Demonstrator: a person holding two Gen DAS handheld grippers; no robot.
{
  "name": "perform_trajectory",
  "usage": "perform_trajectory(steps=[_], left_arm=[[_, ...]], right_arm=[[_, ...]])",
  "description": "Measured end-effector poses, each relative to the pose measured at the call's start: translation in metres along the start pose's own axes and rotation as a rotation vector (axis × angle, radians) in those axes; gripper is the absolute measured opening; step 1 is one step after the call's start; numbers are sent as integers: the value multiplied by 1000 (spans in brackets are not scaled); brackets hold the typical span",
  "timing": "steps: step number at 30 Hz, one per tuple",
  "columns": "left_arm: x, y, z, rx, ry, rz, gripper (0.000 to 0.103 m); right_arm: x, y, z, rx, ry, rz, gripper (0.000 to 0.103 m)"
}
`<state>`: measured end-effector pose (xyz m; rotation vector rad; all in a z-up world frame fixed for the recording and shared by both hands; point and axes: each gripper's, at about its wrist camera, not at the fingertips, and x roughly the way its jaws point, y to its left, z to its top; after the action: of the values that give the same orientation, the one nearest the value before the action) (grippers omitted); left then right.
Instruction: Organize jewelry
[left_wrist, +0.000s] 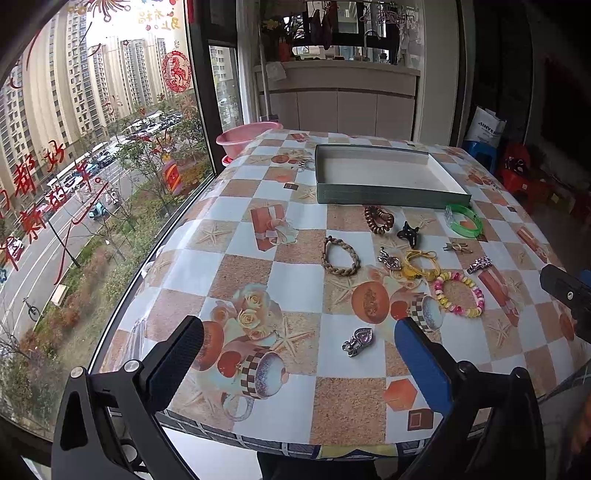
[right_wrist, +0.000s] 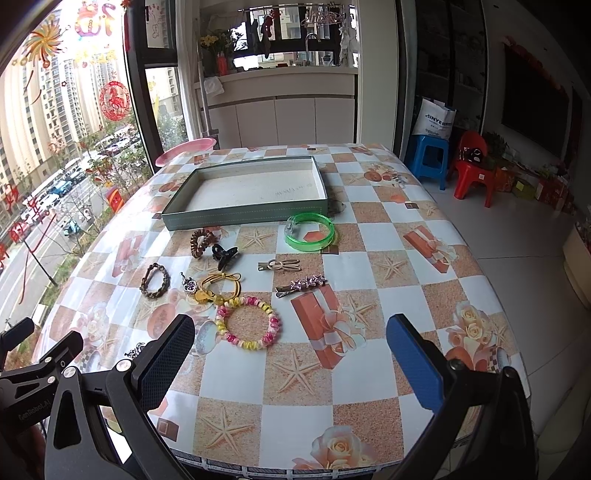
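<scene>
Checkered table (right_wrist: 369, 229) — shallow tray (right_wrist: 177, 218), green bangle (right_wrist: 309, 233), hair ties, clips

Looking forward along each gripper's spread fingers from low at the table's (left_wrist: 295, 288) near edge — left view offset windowward, right roomward — sharing the tray (right_wrist: 251, 192) ahead.

Over the checkered, picture-printed table (left_wrist: 258, 280), the left claw (left_wrist: 299, 354) hangs wide open with a silver, pink-stoned clip (left_wrist: 357, 341) between its tips, and beyond the clip lies a shallow grey rectangular tray (left_wrist: 384, 192).
</scene>
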<state>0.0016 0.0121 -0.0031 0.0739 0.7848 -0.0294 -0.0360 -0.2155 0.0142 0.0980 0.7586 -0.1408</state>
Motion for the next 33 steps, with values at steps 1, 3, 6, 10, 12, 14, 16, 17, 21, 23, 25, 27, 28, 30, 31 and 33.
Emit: perform_trajectory(steps=[1,3,6,10,12,14,16,17,21,23,25,27,28,30,31,33], left_arm=[[0,0,0,1,1,1,103],[1,0,-1,3,5,4,103],[2,-1,-1,7,10,5,103],[4,-2,-1,10,18,8,103],[6,-2,-1,13,21,11,103],[7,-3,-2,16,24,14,103],[8,-3,-2,19,27,15,103],[8,-4,-2,21,28,16,103],[10,-6,-2,29,33,16,103],[12,-7,-2,33,36,15,103],[13,-8,-2,35,39,16,103],[13,-8,-3,34,40,15,103],[14,-8,-3,33,42,15,103],[15,-8,-3,33,44,16,103],[16,-8,-3,34,45,16,103],[16,-8,-3,34,48,17,103]], right_arm=[[0,1,0,0,1,0,103],[0,0,0,0,0,0,103],[1,-1,-1,2,2,1,103],[2,-1,-2,6,6,-1,103],[5,-4,-3,13,10,0,103],[6,-5,-4,18,15,2,103],[7,-6,-4,19,17,2,103],[8,-7,-5,20,18,2,103],[11,-8,-5,25,24,3,103],[12,-8,-5,27,27,3,103],[12,-8,-6,26,29,4,103],[13,-8,-5,25,31,3,103],[13,-9,-5,25,32,4,103],[13,-9,-5,26,32,5,103],[13,-9,-5,26,32,4,103],[14,-8,-5,26,35,5,103]])
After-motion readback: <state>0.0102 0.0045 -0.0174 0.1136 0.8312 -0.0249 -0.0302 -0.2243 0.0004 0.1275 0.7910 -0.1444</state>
